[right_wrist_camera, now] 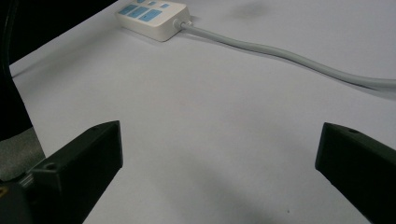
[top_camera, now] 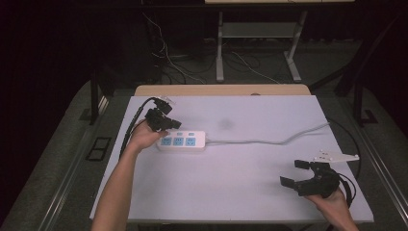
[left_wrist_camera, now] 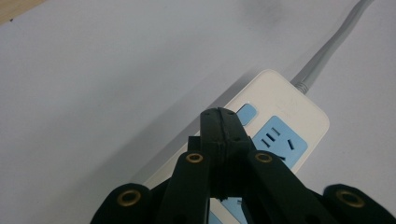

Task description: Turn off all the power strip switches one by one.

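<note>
From the high view I have the white power strip lying flat on the white table, off toward nine o'clock from the table's middle, its long side running left to right. Its grey cord leaves the three o'clock end and snakes across the table toward the right edge.

My left gripper sits at the strip's ten o'clock corner, with my left hand behind it at the strip's nine o'clock end. In the left gripper view the two black jaws are pressed together with nothing between them, and their joined tip hangs right over the top face of the strip, next to a small blue button at one o'clock from the tip. A blue socket panel lies at three o'clock from the tip. I cannot tell whether the tip actually touches the plastic.

My right gripper rests well apart from the strip, down near the table's five o'clock corner, held by my right hand. Its jaws are spread wide; in the right gripper view they stand at the two lower corners with bare table between them, and the strip shows far off at eleven o'clock, its cord trailing toward three o'clock.
</note>
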A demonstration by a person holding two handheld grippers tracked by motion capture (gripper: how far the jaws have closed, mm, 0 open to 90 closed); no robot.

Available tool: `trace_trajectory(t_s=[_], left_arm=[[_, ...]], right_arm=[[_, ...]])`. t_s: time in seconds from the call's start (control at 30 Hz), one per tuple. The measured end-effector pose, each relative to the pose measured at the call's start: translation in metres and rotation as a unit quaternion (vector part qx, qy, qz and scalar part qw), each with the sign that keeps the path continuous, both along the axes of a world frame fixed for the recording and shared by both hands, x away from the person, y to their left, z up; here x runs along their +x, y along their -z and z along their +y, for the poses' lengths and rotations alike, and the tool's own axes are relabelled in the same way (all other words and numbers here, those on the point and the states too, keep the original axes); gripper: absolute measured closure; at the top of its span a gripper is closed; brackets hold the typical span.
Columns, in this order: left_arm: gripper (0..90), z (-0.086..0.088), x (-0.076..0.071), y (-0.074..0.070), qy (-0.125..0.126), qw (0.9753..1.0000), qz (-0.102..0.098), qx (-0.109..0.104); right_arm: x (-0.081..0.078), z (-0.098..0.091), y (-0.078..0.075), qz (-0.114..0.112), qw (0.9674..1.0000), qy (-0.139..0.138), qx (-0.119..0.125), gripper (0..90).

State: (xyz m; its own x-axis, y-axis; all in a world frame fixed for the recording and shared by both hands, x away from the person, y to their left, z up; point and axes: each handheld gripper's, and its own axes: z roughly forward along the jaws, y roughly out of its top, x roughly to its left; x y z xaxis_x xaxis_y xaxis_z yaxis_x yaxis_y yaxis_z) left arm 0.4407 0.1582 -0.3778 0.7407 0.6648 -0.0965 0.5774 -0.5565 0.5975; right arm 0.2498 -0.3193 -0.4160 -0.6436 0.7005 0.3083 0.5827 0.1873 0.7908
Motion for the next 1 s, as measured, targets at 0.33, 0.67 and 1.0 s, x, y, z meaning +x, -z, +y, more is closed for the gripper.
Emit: trace_trajectory(t_s=[0.33,0.67,1.0], left_arm=[[89.3,-0.003,0.001,0.01,0.003,0.9999,0.008,0.009],[89.3,-0.007,0.003,0.019,0.005,0.9997,0.017,0.018],[89.2,-0.003,0.004,0.026,0.0,0.9995,0.025,0.019]], right_arm=[[0.0,0.0,0.0,0.001,1.0,-0.001,-0.001,0.6],[0.0,-0.001,0.0,0.0,1.0,-0.001,-0.002,0.6],[0.001,0.0,0.001,0.001,1.0,-0.002,-0.005,0.6]])
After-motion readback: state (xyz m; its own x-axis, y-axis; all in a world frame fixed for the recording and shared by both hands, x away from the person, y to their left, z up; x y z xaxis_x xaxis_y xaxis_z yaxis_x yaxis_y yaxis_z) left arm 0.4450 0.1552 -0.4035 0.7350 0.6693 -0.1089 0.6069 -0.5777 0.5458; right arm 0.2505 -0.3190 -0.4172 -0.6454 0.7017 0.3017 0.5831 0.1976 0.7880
